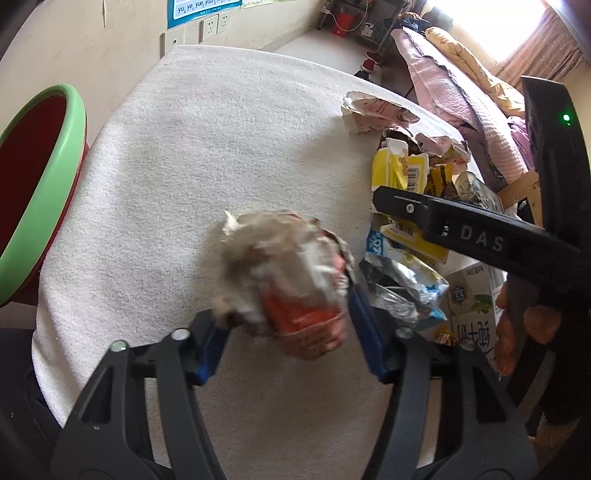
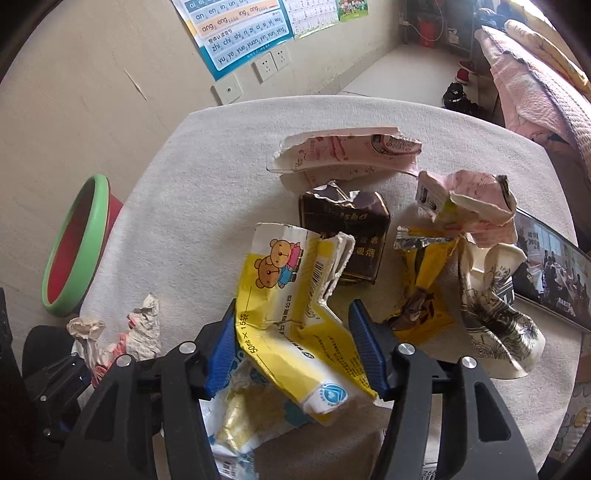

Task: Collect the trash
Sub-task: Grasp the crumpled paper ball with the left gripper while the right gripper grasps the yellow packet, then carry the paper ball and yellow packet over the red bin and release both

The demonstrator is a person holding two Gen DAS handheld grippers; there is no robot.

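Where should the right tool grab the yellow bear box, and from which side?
Grip the yellow bear box across its flattened middle, coming from the near edge of the table. It is crushed thin and already lies between the right tool fingers, with its torn end pointing away, so closing there looks simplest.

White cloth-covered table (image 2: pixel 207 206) fills the middle; pinyin poster (image 2: pixel 236 33) hangs above wall sockets (image 2: pixel 271 62); pink bedding (image 1: pixel 461 99) lies right.

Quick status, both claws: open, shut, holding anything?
Left claw: shut on the crumpled wrapper, lifted off the table.
Right claw: open around the yellow bear carton, not yet clamped.
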